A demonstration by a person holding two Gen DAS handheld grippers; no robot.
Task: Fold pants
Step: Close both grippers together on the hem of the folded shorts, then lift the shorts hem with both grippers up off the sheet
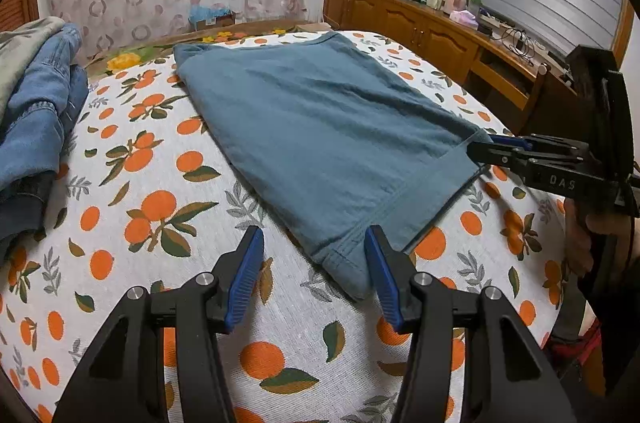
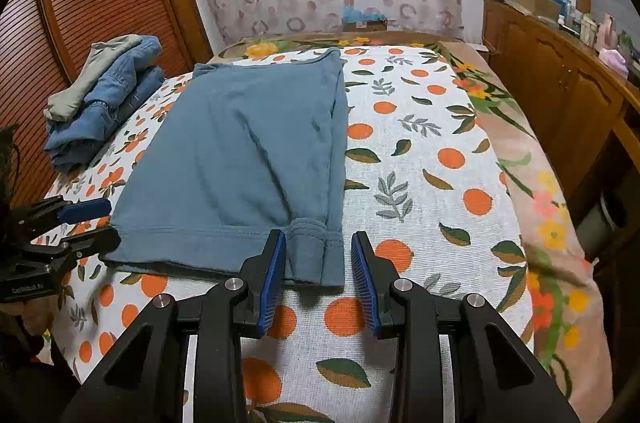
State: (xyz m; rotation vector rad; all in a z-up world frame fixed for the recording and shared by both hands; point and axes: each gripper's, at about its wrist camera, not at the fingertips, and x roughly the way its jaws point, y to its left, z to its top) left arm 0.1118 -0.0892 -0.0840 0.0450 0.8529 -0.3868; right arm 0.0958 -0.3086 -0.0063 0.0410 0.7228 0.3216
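Pants (image 2: 240, 163) flat on bed; both tools agape, empty. Louvred door (image 2: 100, 3) only in right view.

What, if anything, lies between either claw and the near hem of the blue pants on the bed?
Nothing visible. The left claw and right claw both stand open right at the near hem of the blue pants, with only the orange-print bedspread beneath. The stack of folded clothes sits off to the side.

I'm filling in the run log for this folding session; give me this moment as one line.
stage: pants flat on bed | left gripper: open at near hem corner | right gripper: open at other corner | held: nothing
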